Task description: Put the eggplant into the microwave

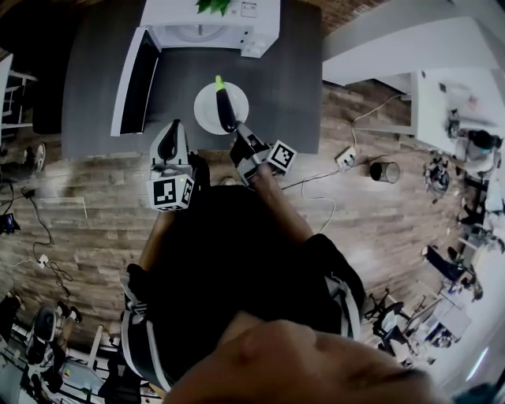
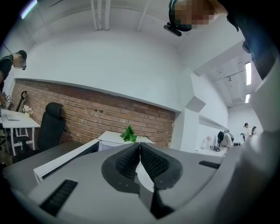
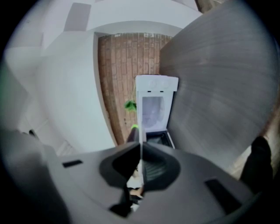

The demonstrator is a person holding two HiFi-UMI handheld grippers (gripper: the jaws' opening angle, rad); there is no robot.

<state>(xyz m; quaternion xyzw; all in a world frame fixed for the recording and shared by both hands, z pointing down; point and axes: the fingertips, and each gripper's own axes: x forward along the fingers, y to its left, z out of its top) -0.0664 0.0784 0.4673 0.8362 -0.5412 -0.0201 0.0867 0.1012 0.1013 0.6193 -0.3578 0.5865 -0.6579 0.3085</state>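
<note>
Left gripper (image 2: 139, 151) parked at dark grey table (image 1: 284, 87) edge, jaws together, empty. White microwave (image 1: 213, 24) door open for loading. Dark purple eggplant (image 1: 225, 106) laid on white round plate (image 1: 207, 118). Right gripper (image 3: 140, 151) rolled sideways, judged pinched on plate rim as carrier.

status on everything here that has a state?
microwave: door open
eggplant: over plate, not yet in microwave
left gripper: shut, empty
right gripper: shut on eggplant's near end
</note>
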